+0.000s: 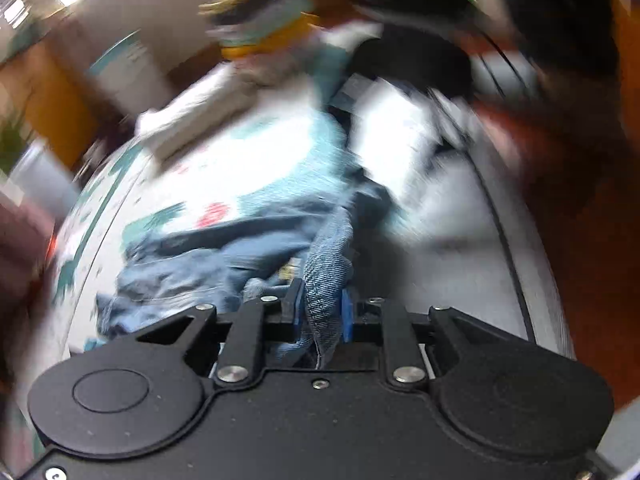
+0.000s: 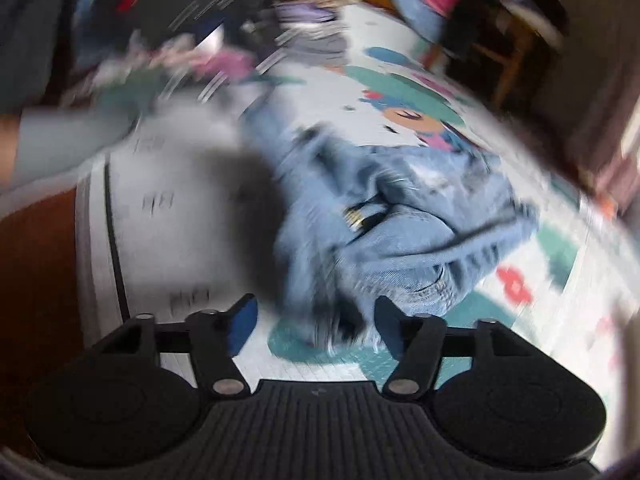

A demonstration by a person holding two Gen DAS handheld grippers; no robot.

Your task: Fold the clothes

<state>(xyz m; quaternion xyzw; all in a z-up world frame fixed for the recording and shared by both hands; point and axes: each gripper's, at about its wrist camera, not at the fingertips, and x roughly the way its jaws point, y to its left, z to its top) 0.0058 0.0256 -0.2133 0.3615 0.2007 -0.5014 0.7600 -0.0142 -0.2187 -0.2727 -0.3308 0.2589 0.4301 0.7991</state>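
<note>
- Left wrist view: the left tongs (image 1: 320, 312) are clenched on a strip of blue denim garment (image 1: 224, 248), which passes between the two blue pads (image 1: 347, 314) and hangs toward the camera.
- The rest of the denim lies crumpled just ahead of the tongs, partly on a white patterned mat (image 1: 224, 168) with teal and red shapes.
- Beyond it, blurred, lie a pale folded cloth (image 1: 188, 120), a black item (image 1: 416, 60) and a stack of mixed clothes (image 1: 260, 12).
- To the right of the denim the mat meets a grey sheet with a dark stripe (image 1: 508, 248).
- Right wrist view: the right tongs (image 2: 316, 320) are released, fingers (image 2: 242, 322) spread wide and grasping nothing.
- The frayed near edge of the denim reaches into the gap between them; whether it touches them cannot be told.
- The garment is heaped in folds on the cartoon-printed mat.
- A jumble of coloured clothes (image 2: 192, 60) lies at the far left, too blurred to identify.
</note>
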